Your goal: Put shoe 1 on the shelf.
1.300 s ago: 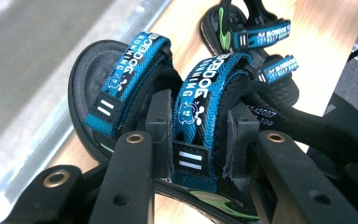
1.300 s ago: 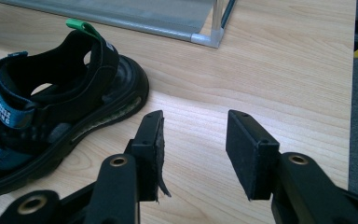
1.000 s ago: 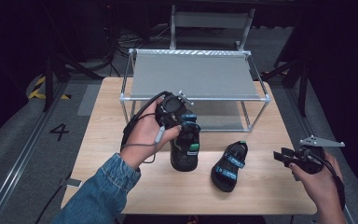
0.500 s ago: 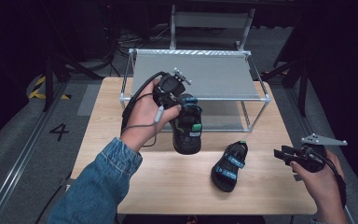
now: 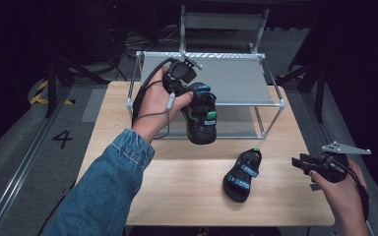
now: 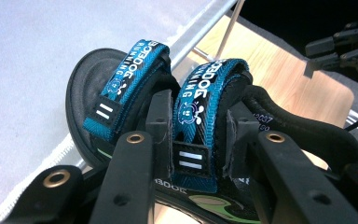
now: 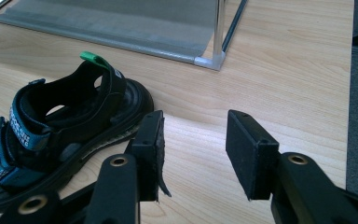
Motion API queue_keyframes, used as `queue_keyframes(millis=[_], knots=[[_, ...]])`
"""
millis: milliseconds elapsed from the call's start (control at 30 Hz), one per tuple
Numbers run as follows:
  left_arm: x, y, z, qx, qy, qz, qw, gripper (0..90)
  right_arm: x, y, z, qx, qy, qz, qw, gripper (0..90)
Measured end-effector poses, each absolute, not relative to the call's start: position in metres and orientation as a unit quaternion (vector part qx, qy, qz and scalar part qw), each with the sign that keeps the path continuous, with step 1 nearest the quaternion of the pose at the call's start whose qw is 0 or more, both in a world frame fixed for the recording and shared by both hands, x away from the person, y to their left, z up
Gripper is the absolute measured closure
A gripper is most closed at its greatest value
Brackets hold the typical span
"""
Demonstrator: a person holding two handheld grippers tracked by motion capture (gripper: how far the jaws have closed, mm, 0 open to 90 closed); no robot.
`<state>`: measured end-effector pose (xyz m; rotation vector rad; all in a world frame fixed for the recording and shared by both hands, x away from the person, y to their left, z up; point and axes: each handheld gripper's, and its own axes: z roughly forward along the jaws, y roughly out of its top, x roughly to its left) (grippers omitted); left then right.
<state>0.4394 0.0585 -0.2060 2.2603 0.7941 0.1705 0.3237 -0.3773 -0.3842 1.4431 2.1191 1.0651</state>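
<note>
Left gripper (image 5: 193,94): we see it raised above the table at about 11 o'clock from the table's middle, in the person's left hand (image 5: 155,105), which wears a denim sleeve (image 5: 103,191). Its jaws are clamped on a strap of the held sandal.
Grip: in the left gripper view the two pads (image 6: 161,126) press either side of the nearer blue strap (image 6: 193,121), so we read this as a firm hold on the strap, not on the sole.
Held sandal (image 5: 202,118): black with blue woven straps, off the table, hanging toe-down in front of the rack's front edge. In the left gripper view its sole (image 6: 81,93) sits over the grey shelf cloth.
Second sandal (image 5: 243,169): lies flat on the wooden table (image 5: 177,182), at about 4 o'clock from the held one and well apart from it. A green pull tab (image 7: 93,58) stands at its heel.
Right gripper (image 5: 307,164): we find it at 3 o'clock, off the table's right edge, in the person's right hand (image 5: 342,189), pointing in toward the table. Its jaws stand apart with nothing between them.
Right pads: in the right gripper view the pads (image 7: 151,137) hover over bare wood, with the second sandal just beside the left-hand one; we cannot tell whether they touch.
Shoe rack (image 5: 216,81): a metal frame with a grey fabric shelf, at 12 o'clock on the table's far side.
</note>
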Motion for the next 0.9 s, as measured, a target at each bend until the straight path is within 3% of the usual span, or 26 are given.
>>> queue_keyframes(millis=[900], knots=[[0.509, 0.05, -0.215, 0.875, 0.286, 0.103, 0.377, 69.4, 0.3, -0.401, -0.389, 0.542, 0.731, 0.371, 0.186, 58.0]])
